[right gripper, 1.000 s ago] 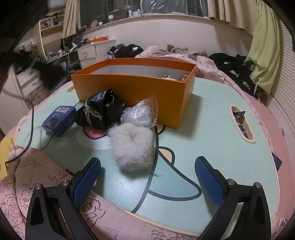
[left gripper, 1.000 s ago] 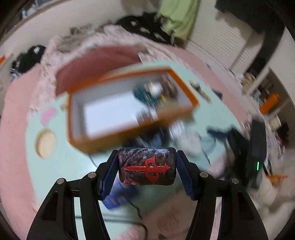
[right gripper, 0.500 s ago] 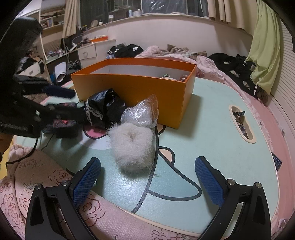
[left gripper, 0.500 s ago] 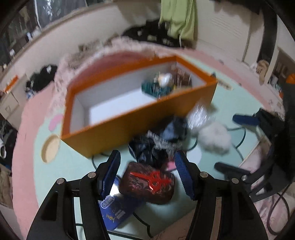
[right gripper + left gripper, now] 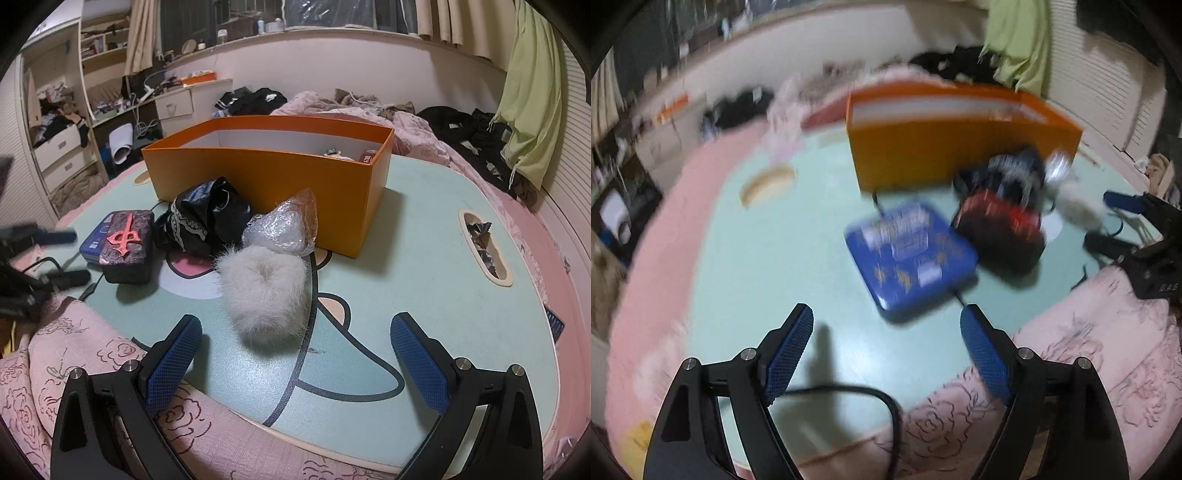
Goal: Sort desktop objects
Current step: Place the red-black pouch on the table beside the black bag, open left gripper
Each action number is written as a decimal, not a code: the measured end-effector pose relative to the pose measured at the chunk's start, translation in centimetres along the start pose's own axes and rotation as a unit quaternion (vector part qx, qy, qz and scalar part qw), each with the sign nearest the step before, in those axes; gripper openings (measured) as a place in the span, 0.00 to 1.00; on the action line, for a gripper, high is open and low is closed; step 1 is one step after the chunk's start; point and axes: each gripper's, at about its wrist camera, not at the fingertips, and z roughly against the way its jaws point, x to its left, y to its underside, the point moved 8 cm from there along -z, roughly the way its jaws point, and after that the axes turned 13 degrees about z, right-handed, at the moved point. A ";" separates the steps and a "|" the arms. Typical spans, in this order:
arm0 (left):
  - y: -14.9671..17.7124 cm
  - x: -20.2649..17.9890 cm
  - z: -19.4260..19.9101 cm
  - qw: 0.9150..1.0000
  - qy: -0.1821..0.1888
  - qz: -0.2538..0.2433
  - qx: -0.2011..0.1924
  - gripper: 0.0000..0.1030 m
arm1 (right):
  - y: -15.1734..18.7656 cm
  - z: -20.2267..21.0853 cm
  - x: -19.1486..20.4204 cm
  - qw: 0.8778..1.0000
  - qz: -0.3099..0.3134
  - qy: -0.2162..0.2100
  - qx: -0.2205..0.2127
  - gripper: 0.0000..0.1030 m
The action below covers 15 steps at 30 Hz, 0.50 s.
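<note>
A dark case with a red cross [image 5: 127,245] lies on the mint table [image 5: 424,258], leaning on a blue box [image 5: 94,240], free of both grippers. My left gripper [image 5: 886,317] is drawn back from the blue box [image 5: 912,254] and the dark case [image 5: 997,229]; its jaws are opening with nothing between them. The view is blurred. A white fur ball [image 5: 264,291] sits just ahead of my right gripper [image 5: 297,325], which is open and empty. Behind it lie a crumpled plastic bag [image 5: 284,229], a black cloth [image 5: 207,218] and the orange box [image 5: 266,184] with a few items inside.
A pink rose-print blanket [image 5: 74,350] covers the table's near edge. A black cable [image 5: 849,391] runs under the left gripper. An oval slot [image 5: 484,247] in the table at the right holds wrappers. A round hole [image 5: 768,182] lies left of the orange box.
The left gripper came down from over the orange box with the dark case, let it go beside the blue box, widened its jaws and pulled back. The right gripper has not moved.
</note>
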 end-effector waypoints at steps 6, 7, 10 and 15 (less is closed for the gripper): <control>-1.2 -1.9 -1.5 1.000 0.009 0.023 -0.012 0.73 | 0.0 -0.1 0.0 1.000 0.000 -0.002 0.000 0.99; -1.4 -2.3 -1.7 1.000 0.011 0.022 -0.012 0.72 | 0.0 -0.1 0.0 1.000 0.000 -0.002 0.000 0.99; -1.7 -2.7 -2.0 0.999 0.011 0.022 -0.022 0.69 | -0.1 -0.1 0.1 1.000 -0.001 -0.002 -0.001 0.99; -1.3 -2.0 -2.0 0.999 0.001 0.038 -0.029 0.89 | -0.7 0.8 -0.3 1.000 -0.004 0.004 -0.015 0.99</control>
